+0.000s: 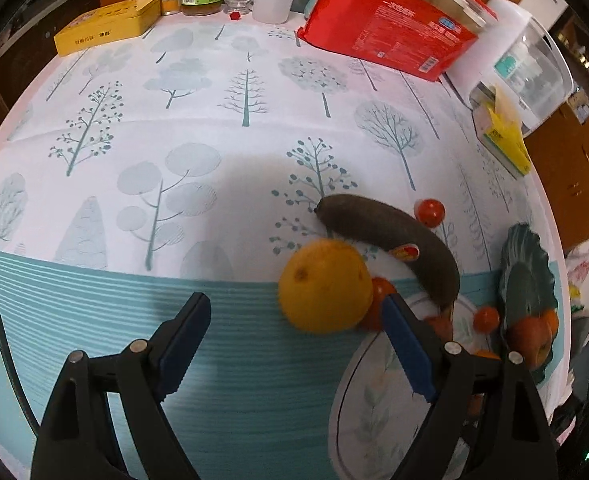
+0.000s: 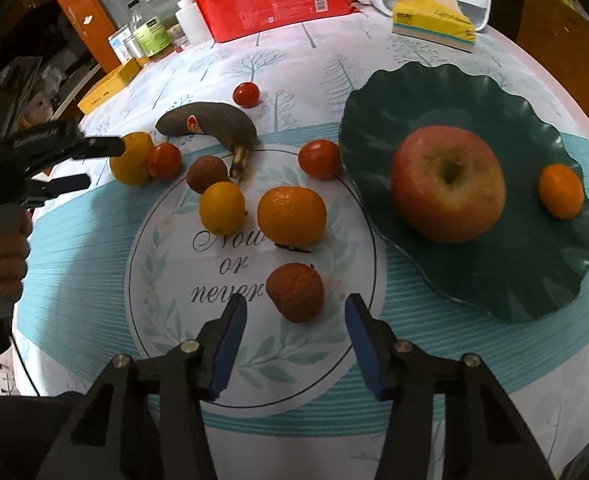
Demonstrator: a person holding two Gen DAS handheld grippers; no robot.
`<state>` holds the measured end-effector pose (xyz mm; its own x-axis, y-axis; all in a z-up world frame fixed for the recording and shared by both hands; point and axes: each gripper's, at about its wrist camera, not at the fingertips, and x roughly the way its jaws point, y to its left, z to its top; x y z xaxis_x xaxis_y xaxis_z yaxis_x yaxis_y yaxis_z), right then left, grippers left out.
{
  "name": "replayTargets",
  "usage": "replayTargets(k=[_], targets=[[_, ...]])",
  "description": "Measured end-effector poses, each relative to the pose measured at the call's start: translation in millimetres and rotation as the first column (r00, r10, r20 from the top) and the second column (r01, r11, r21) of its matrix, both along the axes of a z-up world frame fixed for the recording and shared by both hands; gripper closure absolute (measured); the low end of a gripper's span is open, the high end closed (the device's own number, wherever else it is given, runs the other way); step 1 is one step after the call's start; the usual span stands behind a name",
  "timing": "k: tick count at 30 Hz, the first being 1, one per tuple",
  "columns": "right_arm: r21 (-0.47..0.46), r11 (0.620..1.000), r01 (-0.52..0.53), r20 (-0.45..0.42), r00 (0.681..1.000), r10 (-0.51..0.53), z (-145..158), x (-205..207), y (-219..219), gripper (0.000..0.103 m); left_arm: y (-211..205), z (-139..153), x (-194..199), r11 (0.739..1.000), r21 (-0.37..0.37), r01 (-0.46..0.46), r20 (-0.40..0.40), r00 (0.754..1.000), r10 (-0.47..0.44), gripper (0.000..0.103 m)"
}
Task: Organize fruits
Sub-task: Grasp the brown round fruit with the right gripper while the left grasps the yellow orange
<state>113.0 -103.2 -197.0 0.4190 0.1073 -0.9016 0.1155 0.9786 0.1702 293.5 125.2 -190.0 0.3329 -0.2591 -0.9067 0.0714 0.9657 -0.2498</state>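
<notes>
While both grippers tilt steeply down, the left gripper [image 1: 294,332] gapes beside the orange [image 1: 325,286]; the right gripper [image 2: 296,314] straddles the lychee [image 2: 294,292], untouched; the banana [image 2: 208,124] lies stem toward the plate [image 2: 534,288].

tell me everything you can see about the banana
The banana is overripe, its skin dark brown almost all over, with a small red and yellow sticker on its side. It is curved and lies flat on the tree-print tablecloth, its frayed stem crossing the edge of the printed circle. A wrinkled brown fruit sits close by the stem and a yellow-orange fruit lies near its middle; contact is unclear. No gripper touches it.
</notes>
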Motion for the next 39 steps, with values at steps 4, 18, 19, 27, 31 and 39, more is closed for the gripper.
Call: replayTargets(k=[4, 18, 19, 27, 31, 39], targets=[[0.005, 0.999, -0.042, -0.005, 0.999, 0.042, -3, 3, 2, 0.055, -5, -10, 7, 0.999, -0.023, -0.025, -0.001, 1.000, 0.025, 0.017], [-0.034, 0.992, -0.122, 0.011, 0.992, 0.122, -7, 12, 7, 0.063, -17, -24, 23, 0.999, 0.012, -0.031, 0.013, 0.999, 0.031, 0.027], [-0.039, 0.992, -0.123, 0.013, 0.992, 0.124, -7, 12, 7, 0.063, -18, -24, 24, 1.000, 0.013, -0.028, 0.015, 1.000, 0.028, 0.028], [-0.061, 0.991, -0.116, 0.012, 0.993, 0.117, -7, 13, 8, 0.071, -27, -22, 24, 1.000, -0.023, 0.015, 0.029, 0.999, -0.014, 0.053], [-0.064, 0.991, -0.116, 0.018, 0.993, 0.117, -5, 10, 10, 0.071, -24, -21, 22, 1.000, -0.022, 0.019, 0.030, 0.999, -0.018, 0.054], [-0.080, 0.990, -0.114, 0.037, 0.992, 0.117, 5, 2, 17, 0.071, -18, -10, 8, 0.999, 0.007, 0.041, 0.043, 0.998, -0.041, 0.054]])
